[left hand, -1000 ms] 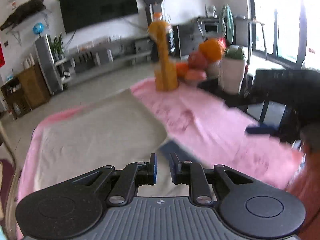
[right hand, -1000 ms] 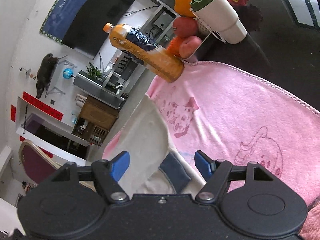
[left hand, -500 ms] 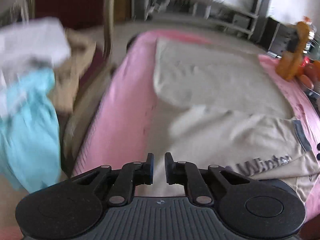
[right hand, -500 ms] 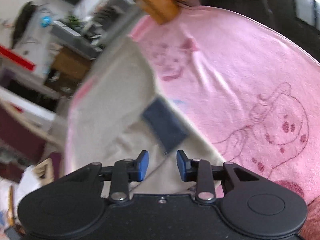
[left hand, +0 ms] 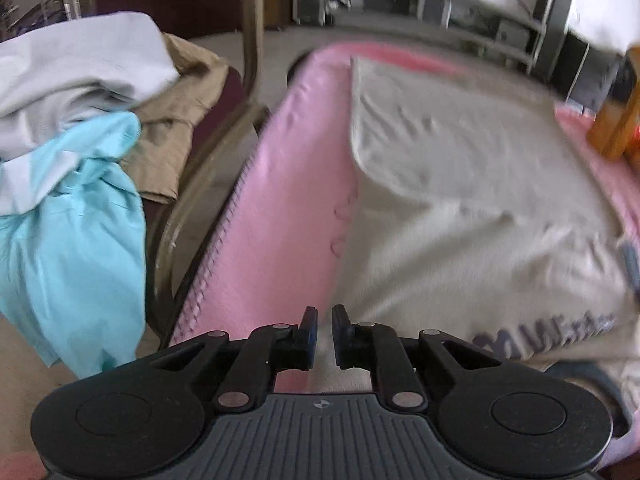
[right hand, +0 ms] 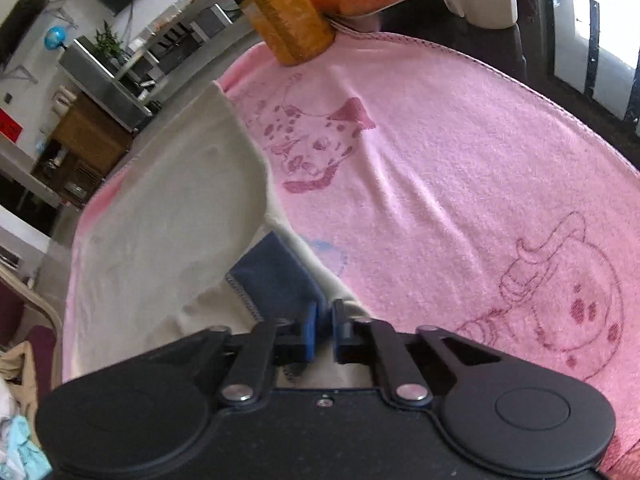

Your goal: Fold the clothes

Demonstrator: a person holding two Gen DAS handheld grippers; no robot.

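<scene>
Item: cream T-shirt (left hand: 460,184), flat on our pink towel (right hand: 460,152). Right gripper (right hand: 324,328) closing on its navy sleeve cuff (right hand: 276,276). Left gripper (left hand: 325,332) nearly shut, opening slightly, apparently empty at shirt's edge. Risk: a shallow pinch may slip, or snag the towel.

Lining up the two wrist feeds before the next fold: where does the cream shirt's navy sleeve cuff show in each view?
Left wrist: navy sleeve cuff, a sliver at the right edge.
Right wrist: lower centre, ahead of the right gripper, whose jaws are closing at its edge.
Shared landmark: orange bottle on the pink towel.
</scene>
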